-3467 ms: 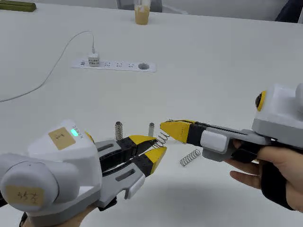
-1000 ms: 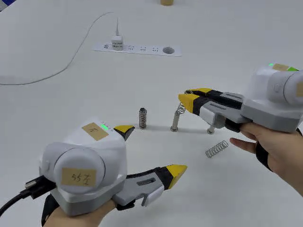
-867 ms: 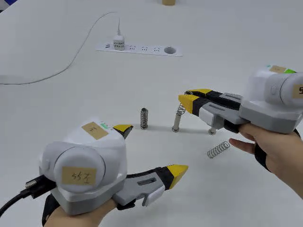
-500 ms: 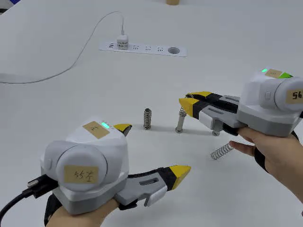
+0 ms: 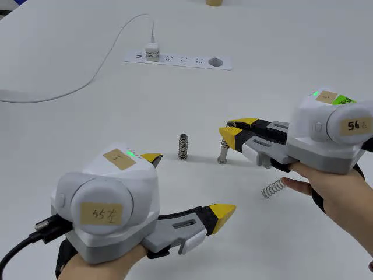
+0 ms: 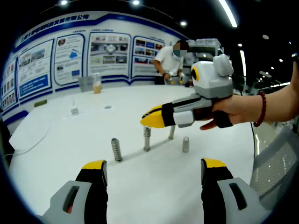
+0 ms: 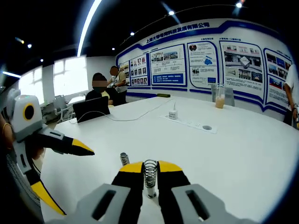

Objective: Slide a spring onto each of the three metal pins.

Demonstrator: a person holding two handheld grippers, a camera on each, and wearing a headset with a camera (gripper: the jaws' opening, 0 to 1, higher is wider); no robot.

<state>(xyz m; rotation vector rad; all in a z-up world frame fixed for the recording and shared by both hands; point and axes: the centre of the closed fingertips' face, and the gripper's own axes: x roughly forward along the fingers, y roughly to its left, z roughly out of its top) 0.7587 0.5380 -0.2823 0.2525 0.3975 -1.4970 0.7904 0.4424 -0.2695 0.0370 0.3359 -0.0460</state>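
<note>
Head view, layout from above: the left gripper (image 5: 188, 184) is at lower left of frame and the right gripper (image 5: 228, 129) enters from the right edge, both over a white table (image 5: 81, 140). A loose spring (image 5: 273, 187) lies flat at centre right, its long axis running lower left to upper right, just beside the fingers of the right hand (image 5: 332, 192). A power strip (image 5: 178, 59) lies at upper centre with a cable (image 5: 87, 81) trailing to the left edge.

Left gripper view, side-on look at the row: the left pin (image 6: 116, 149) is upright at centre left and carries a seated spring (image 5: 183, 146) with its axis vertical. The middle pin (image 6: 147, 137) stands right of it, under the right gripper's yellow tips. The third pin (image 6: 185, 143) stands further right, upright and bare.

Right gripper view, the close look at the grip: the gripped spring (image 7: 150, 175) stands upright at bottom centre, axis vertical. Its lower end sits over the middle pin. How far down it sits I cannot tell.

Claws: the right gripper's jaws are drawn in narrow, one tip against each side of the gripped spring. The left gripper's jaws are spread wide with nothing between them, and its tips stand apart from the pins.
</note>
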